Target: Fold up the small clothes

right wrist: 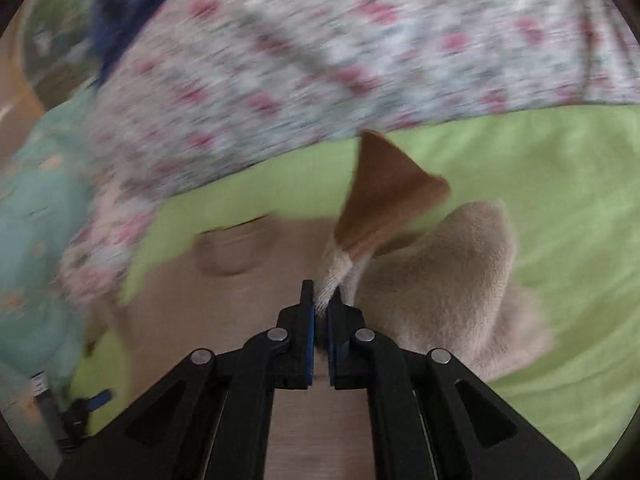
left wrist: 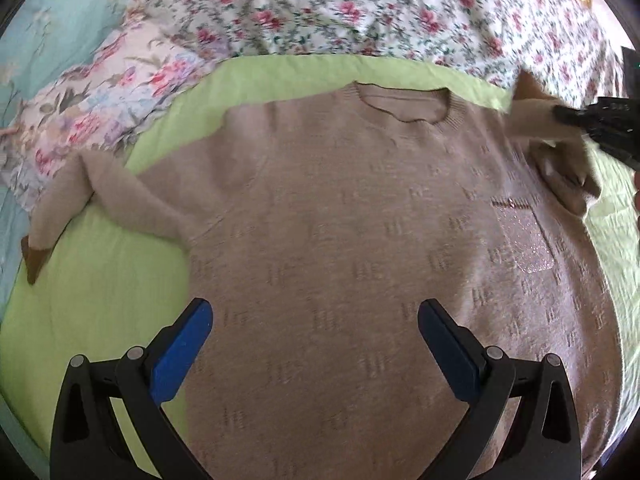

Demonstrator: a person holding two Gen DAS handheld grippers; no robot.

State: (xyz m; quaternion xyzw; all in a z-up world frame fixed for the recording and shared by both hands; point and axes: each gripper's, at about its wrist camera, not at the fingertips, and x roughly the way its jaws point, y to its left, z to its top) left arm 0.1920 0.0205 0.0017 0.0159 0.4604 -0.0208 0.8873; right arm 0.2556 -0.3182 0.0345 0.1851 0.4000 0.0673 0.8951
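Sweater (left wrist: pixel 340 220) lies flat, face up, on green sheet (left wrist: pixel 100 300), neck toward floral quilt (left wrist: pixel 360 8). Left gripper (left wrist: pixel 316 344) hovers over the hem, fingers spread wide, holding nothing. Right gripper (right wrist: pixel 322 312) is clamped on sleeve (right wrist: pixel 440 280) near brown cuff (right wrist: pixel 384 192), lifted over the body. No readable labels or text.

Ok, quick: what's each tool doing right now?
Left tool: open, empty, above the fuzzy beige knit sweater.
Right tool: closed on the sweater's sleeve.
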